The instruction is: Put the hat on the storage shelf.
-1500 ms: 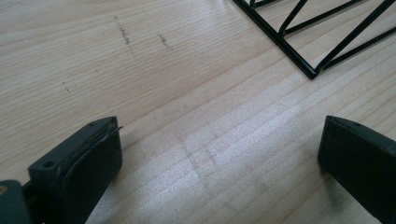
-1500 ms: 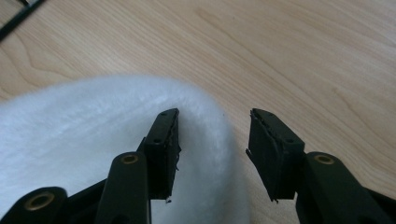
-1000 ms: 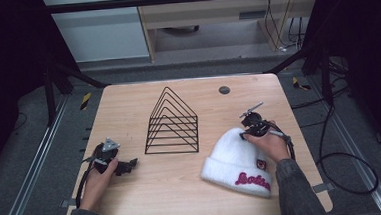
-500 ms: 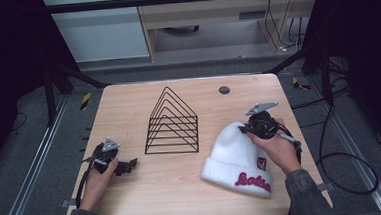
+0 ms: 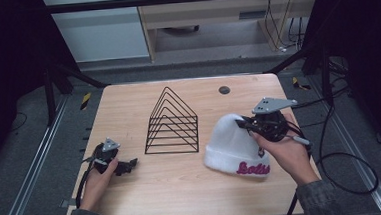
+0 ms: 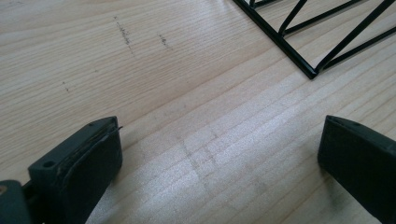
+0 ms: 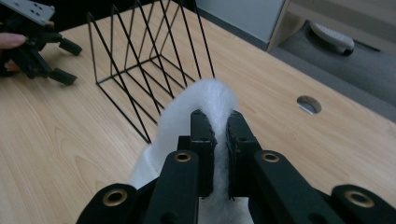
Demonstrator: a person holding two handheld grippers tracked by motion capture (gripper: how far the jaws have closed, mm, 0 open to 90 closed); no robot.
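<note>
A white knit beanie (image 5: 233, 147) with red lettering lies right of centre on the wooden table (image 5: 183, 188). My right gripper (image 5: 243, 125) is shut on the beanie's crown and lifts it a little; in the right gripper view its jaws pinch a fold of the white beanie (image 7: 205, 100). My left gripper (image 5: 128, 166) rests low at the table's left, open, with bare wood between its fingers (image 6: 93, 154). The black wire rack (image 5: 171, 122) stands mid-table, and one rack corner (image 6: 312, 72) lies just ahead of the left jaws.
A round cable hole (image 5: 224, 90) sits near the table's far edge. Cables trail off the right side to the floor. In the right gripper view the wire rack (image 7: 149, 60) stands left of the beanie, with the left gripper (image 7: 65, 60) beyond it.
My right gripper has risen and moved up and away with the beanie's crown pinched, pulling the top of the beanie up. The left gripper has stayed put.
</note>
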